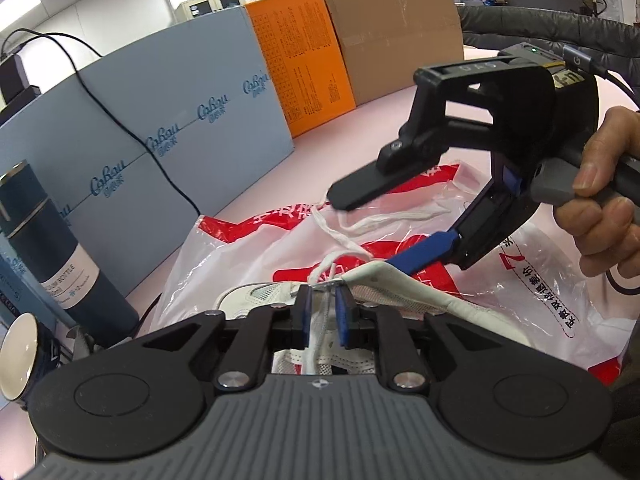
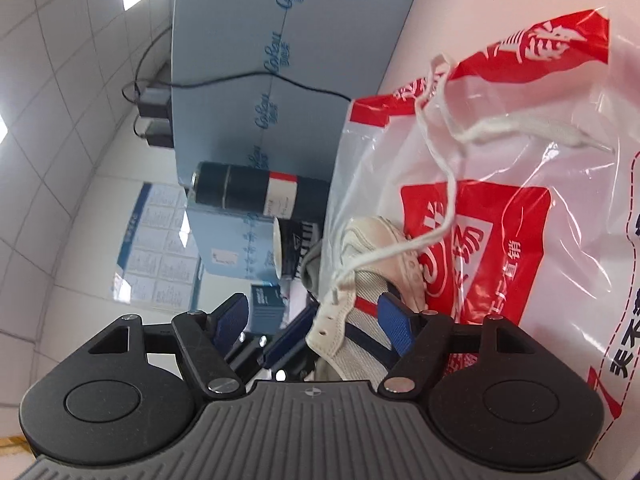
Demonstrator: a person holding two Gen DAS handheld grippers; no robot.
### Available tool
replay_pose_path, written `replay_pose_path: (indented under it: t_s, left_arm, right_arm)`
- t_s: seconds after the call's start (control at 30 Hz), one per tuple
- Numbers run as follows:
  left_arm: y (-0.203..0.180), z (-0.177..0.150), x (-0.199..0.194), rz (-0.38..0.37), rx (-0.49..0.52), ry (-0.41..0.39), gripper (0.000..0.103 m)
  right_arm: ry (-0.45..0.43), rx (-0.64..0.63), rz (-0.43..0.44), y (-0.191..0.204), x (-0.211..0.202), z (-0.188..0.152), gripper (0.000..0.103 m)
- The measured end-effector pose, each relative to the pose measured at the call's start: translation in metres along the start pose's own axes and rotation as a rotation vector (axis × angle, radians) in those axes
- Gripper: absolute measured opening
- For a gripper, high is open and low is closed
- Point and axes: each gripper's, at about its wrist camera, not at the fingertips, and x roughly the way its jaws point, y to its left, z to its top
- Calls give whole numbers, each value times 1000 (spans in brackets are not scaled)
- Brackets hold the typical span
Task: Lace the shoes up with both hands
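Lying on a red-and-clear printed plastic bag [image 1: 400,248] over the pink bench [image 1: 360,120], the white canvas lace-up shoe [image 2: 360,248] sits directly under both grippers. In the left wrist view its upper fills the gap at 12 o'clock from the left gripper [image 1: 325,300], and its padded collar edge [image 1: 400,276] runs off toward 3 o'clock.

The left gripper's blue pads stand only a narrow gap apart. The thin white cotton shoelace [image 1: 340,240] passes between them near an eyelet, but whether they press on it I cannot tell.

The right gripper [image 2: 316,320] is spread wide with nothing pinched. The shoe's eyelet flap [image 2: 332,320] lies between its fingers, close to the right-hand blue pad [image 2: 396,324].

In the right wrist view the shoe's long axis seems to run from 6 o'clock up toward 12 o'clock, though which end is the toe I cannot say. The lace leaves the eyelet row near centre, climbs toward 1 o'clock across the bag, then loops out toward 3 o'clock where its free end [image 2: 560,136] lies slack.

My judgement: the left gripper is nearer the eyelet, and the right, already open, is better placed to reach up along the lace for the loose run.
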Motion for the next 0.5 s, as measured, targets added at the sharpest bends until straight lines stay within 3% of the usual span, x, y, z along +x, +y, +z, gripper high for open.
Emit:
replay_pose_path:
  t_s: [0.1,0.2,0.27,0.4,0.5]
  left_arm:
    - [2,-1,-6,23,-20,6,23]
    - [3,-2,-9,26,-28,24,23]
    - [4,-1,-8,19,-35,35,22]
    - [0,3,-1,0,-31,60,8]
    - [-3,4,4,1,-38,63,7]
  right_arm:
    - [-18,19,-27,2,3,3,65]
    - [-11,-4,-50,7,10,7,55]
    - [-5,-10,-58,9,17,8,49]
    - [6,-23,-73,11,27,11,41]
    - [15,-58,-97,13,32,11,34]
